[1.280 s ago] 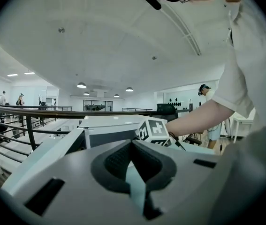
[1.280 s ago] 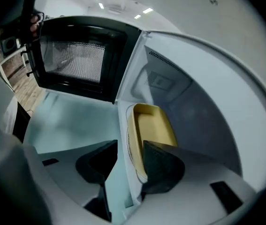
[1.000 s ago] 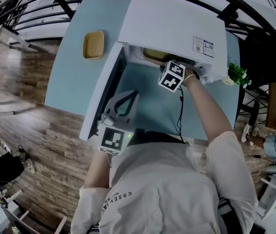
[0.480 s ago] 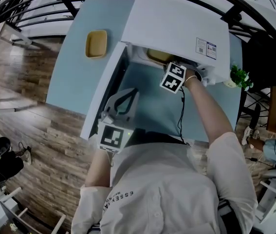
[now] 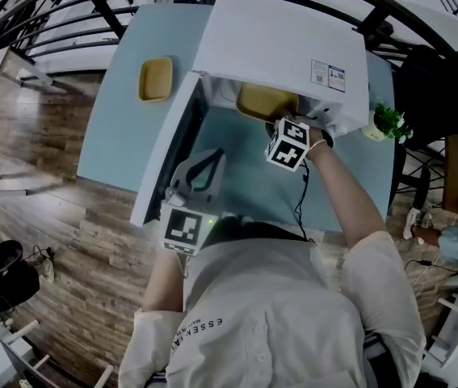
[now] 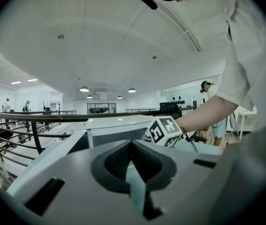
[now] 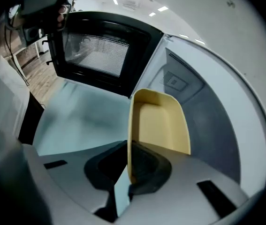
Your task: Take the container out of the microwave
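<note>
The white microwave [image 5: 281, 47] stands on the pale blue table with its door [image 5: 168, 160] swung open to the left. A shallow yellow container [image 5: 265, 102] pokes out of its opening. My right gripper [image 5: 283, 124] reaches in from the front. In the right gripper view its jaws are closing on the container's [image 7: 163, 125] near rim, which sits pinched between the pads of the right gripper [image 7: 129, 149]. My left gripper [image 5: 208, 156] hovers low by the open door, shut and holding nothing. In the left gripper view the left gripper [image 6: 132, 143] faces the microwave and the right gripper's marker cube [image 6: 164, 131].
A second yellow container [image 5: 155, 77] lies on the table [image 5: 115, 128] left of the microwave. A small potted plant [image 5: 384, 121] stands at the microwave's right. Dark railings run behind the table. Wooden floor lies to the left.
The right gripper's jaws closed on the container's rim and drew back toward me. More of the yellow container now shows outside the microwave. The left gripper stayed put.
</note>
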